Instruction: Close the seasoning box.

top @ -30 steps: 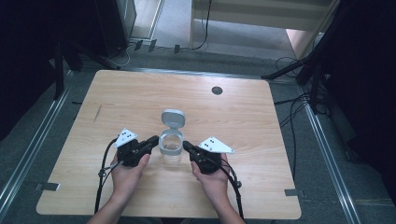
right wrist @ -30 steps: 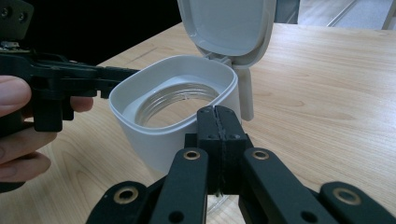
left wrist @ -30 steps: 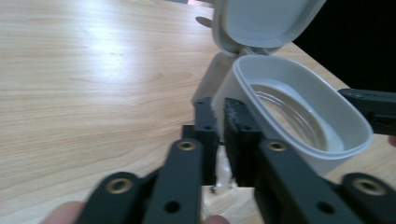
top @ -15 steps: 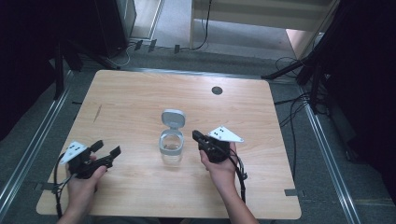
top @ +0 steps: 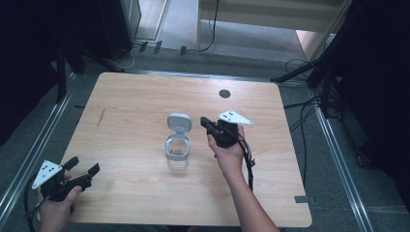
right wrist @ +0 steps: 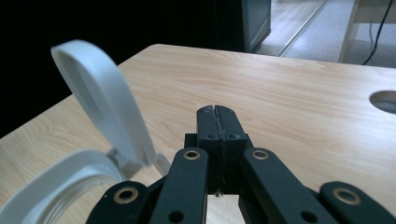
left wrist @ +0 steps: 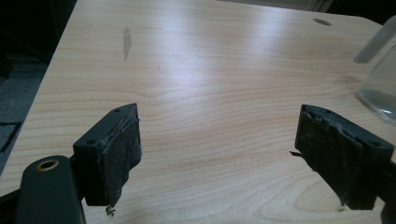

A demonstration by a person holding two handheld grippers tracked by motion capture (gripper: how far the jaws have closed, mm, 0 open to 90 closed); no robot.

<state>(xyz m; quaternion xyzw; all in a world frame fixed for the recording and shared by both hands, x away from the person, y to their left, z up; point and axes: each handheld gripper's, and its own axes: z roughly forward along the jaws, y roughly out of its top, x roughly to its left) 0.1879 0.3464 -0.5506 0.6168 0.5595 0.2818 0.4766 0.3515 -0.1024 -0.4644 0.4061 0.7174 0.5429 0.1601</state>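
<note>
Middle of the table (top: 145, 96), and there stands the clear jar (top: 177, 153), upright, its grey flip lid (top: 179, 122) thrown open and tilted back on a hinge at the far side of the rim. The right gripper (top: 209, 124) sits just beside that lid, jaws pressed together with nothing between them, and its own view confirms it, the two pads meeting flat with the pale lid (right wrist: 105, 100) rising close on the left. Down at the near left corner, well apart from the jar, the left gripper (top: 82, 166) hangs with its jaws spread wide over bare wood, and its view catches just an edge of the jar (left wrist: 380, 88) at the far right. Now, how will this thing handle? It looks like thin clear plastic or glass, light and seemingly empty, smooth-walled, so likely slippery and easy to tip. The safer hold, I'd say, is across the body below the grey collar, while the lid wants only a gentle push on its free edge, since that hinge looks slight.
</note>
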